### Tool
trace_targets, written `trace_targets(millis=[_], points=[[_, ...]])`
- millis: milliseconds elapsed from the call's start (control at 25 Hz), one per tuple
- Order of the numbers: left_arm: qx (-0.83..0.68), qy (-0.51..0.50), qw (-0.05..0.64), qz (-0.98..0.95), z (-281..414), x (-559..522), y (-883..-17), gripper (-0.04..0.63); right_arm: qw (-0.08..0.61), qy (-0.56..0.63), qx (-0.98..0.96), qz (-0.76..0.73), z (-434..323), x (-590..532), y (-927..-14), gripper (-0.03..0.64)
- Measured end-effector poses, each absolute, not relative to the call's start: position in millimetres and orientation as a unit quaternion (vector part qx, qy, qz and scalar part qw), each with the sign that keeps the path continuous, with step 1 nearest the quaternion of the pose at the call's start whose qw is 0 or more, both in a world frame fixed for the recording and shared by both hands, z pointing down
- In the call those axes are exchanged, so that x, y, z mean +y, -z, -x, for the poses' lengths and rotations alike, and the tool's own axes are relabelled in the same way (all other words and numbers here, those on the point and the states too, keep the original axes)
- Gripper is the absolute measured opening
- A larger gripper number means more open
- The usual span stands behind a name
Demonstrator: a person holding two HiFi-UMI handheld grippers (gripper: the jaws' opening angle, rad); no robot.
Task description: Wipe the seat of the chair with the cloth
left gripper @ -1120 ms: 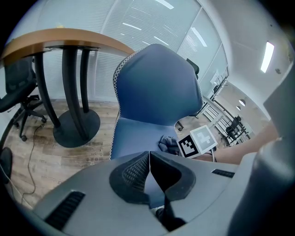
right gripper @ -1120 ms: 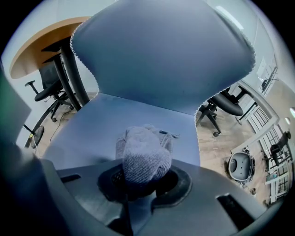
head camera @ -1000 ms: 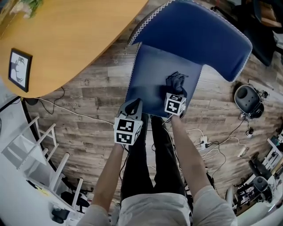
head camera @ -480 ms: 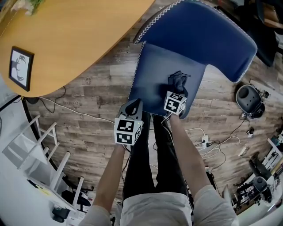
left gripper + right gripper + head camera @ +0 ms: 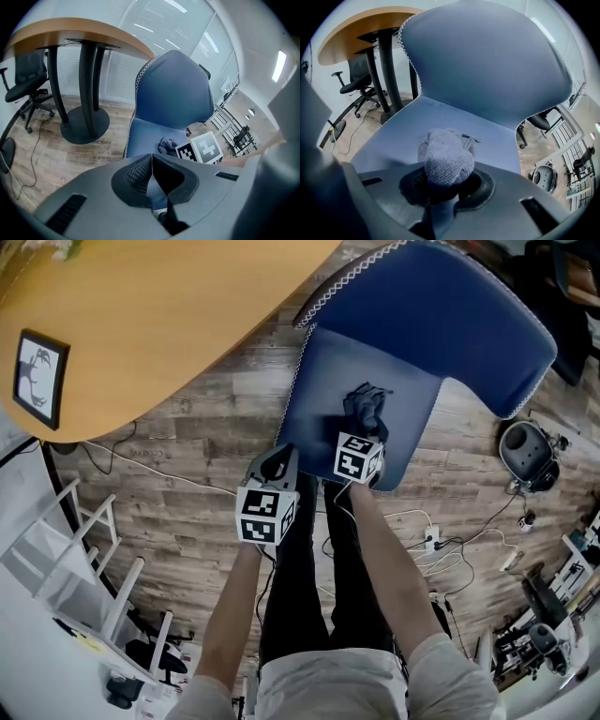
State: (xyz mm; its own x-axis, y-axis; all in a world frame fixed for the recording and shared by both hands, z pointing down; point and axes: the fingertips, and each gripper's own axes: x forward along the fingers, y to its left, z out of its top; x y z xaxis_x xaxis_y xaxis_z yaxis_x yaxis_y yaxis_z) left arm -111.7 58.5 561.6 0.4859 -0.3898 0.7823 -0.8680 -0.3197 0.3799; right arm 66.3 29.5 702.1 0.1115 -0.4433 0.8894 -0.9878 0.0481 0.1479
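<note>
Two grippers at a blue chair (image 5: 441, 315), seen from steeply above. Right gripper (image 5: 364, 430): jaws clamped narrow on a grey knitted cloth (image 5: 366, 407), bunched into a wad. Cloth down on the seat (image 5: 328, 371), about mid-width, toward the front edge, touching the upholstery. Right gripper view agrees: wad of cloth (image 5: 445, 157) pinched between the jaws and bulging above them, loose folds trailing onto the seat (image 5: 389, 133) just beyond. Backrest (image 5: 487, 61) upright behind, filling most of that view.

Left gripper (image 5: 281, 461): at the seat's front left corner, just beside the right gripper, with wood-plank floor (image 5: 187, 456) to its left. Jaws together at the tips, nothing between them, per the left gripper view (image 5: 152, 157). Beyond the jaws in that view: seat (image 5: 145, 131), cloth (image 5: 166, 145) as a small grey lump, and the right gripper's marker cube (image 5: 201, 147) just beside the lump.

Surroundings: curved wooden bench (image 5: 159, 306) at upper left, near the chair's left side, with a framed picture (image 5: 37, 381) lying on it. Dark pedestal legs (image 5: 86, 84) under the bench and a black office chair (image 5: 23, 84) further left. White rack (image 5: 75, 549) at lower left. Round grey device (image 5: 525, 451) and loose cables (image 5: 441, 549) on the floor to the right.
</note>
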Motion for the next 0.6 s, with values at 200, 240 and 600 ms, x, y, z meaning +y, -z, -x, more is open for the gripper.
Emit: trace_targets(millis=[200, 240, 600], points=[[-0.424, -0.285, 0.419, -0.750, 122, 63, -565, 0.029, 0.420, -0.309, -0.575, -0.631, -60, 29, -700, 0.075], [-0.425, -0.285, 0.419, -0.750, 124, 62, -566, 0.028, 0.418, -0.305, -0.574, -0.634, -60, 27, -701, 0.075], [-0.424, -0.291, 0.423, -0.746, 138, 64, -573, 0.029, 0.422, -0.308, -0.572, -0.632, -60, 28, -701, 0.075]])
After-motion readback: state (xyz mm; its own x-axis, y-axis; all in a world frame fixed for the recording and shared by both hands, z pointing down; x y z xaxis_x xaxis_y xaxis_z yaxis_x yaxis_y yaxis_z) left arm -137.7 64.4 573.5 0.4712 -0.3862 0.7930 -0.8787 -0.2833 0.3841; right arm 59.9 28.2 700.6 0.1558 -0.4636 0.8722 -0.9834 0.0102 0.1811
